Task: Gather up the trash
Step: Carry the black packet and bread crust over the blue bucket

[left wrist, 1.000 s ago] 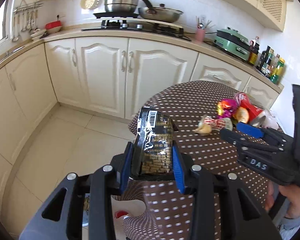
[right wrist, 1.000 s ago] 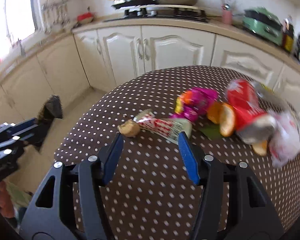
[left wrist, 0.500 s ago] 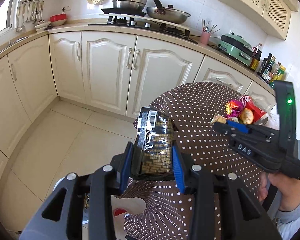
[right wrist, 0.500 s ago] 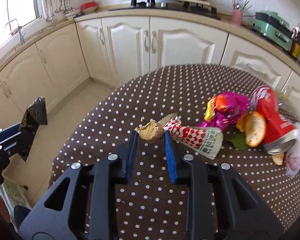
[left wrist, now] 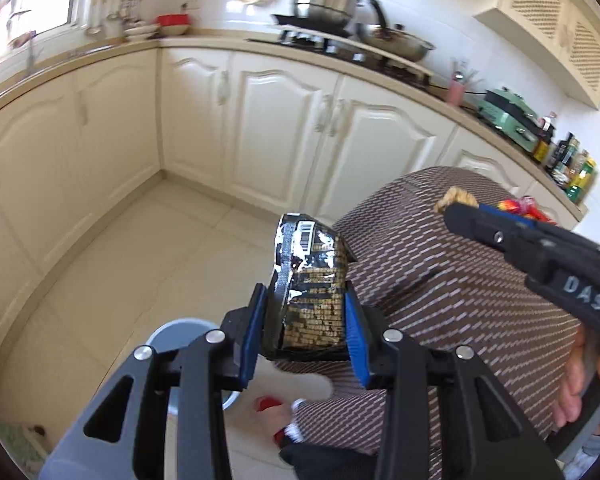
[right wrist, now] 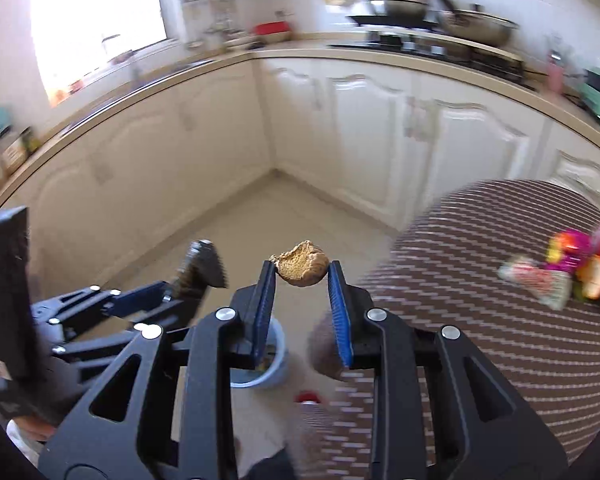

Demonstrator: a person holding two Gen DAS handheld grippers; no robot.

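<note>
My left gripper [left wrist: 305,308] is shut on a black and gold snack bag [left wrist: 312,292], held above the floor beside the table edge. My right gripper [right wrist: 301,274] is shut on a bitten brown bread piece [right wrist: 302,266], held off the table over the floor. The bread also shows in the left wrist view [left wrist: 458,198] at the right gripper's tips. A grey-blue bin [left wrist: 180,330] stands on the floor under both grippers; it shows in the right wrist view [right wrist: 274,354] too. The left gripper with its bag [right wrist: 200,270] shows left of the right one.
The round table with a brown dotted cloth [right wrist: 500,280] holds several more wrappers, a red can and bread [right wrist: 572,268] at its far right. Cream cabinets [left wrist: 280,120] line the back and left. A red-topped object [left wrist: 269,403] lies on the tiled floor near the bin.
My right gripper closed on the bread piece, lifted it off the table and swung left over the floor. My left gripper moved left and lower with the bag, bringing the bin into view.
</note>
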